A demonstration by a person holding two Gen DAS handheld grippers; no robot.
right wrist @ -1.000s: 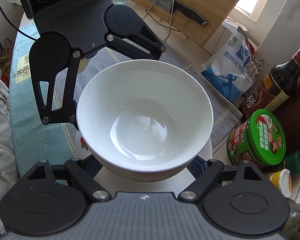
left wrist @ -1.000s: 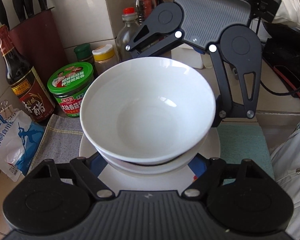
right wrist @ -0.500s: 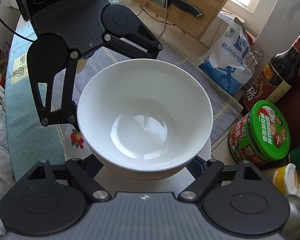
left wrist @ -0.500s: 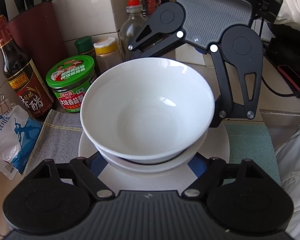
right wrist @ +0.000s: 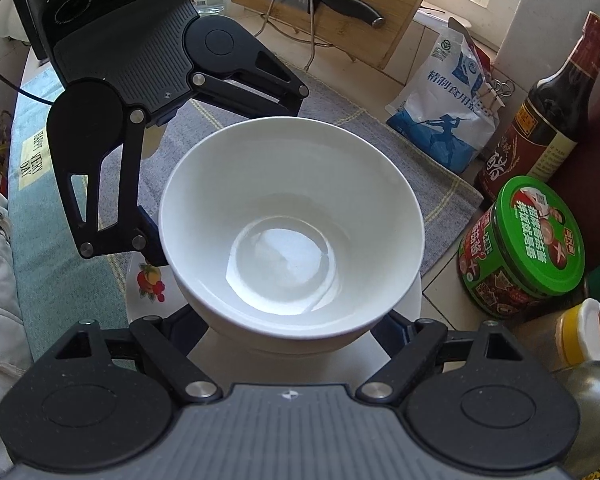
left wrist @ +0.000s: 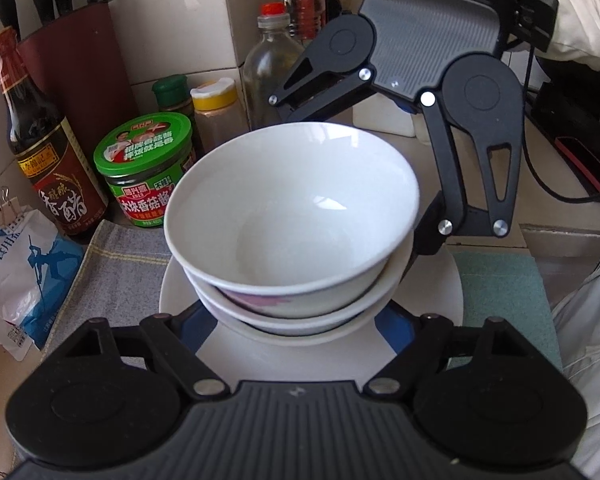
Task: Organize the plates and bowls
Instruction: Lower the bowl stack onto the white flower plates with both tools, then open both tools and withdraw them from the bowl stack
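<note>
Two nested white bowls (left wrist: 292,208) on a plate (left wrist: 440,288), flanked from opposite sides: left gripper (left wrist: 298,320) jaws opening around them; right gripper (right wrist: 292,332) grip impossible to tell.

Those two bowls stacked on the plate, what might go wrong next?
The top bowl seems to sit unevenly in the lower bowl, so it may slip or clatter if jolted. The green-lidded jar and dark bottle stand close beside the plate; a sideways swing could knock them.
</note>
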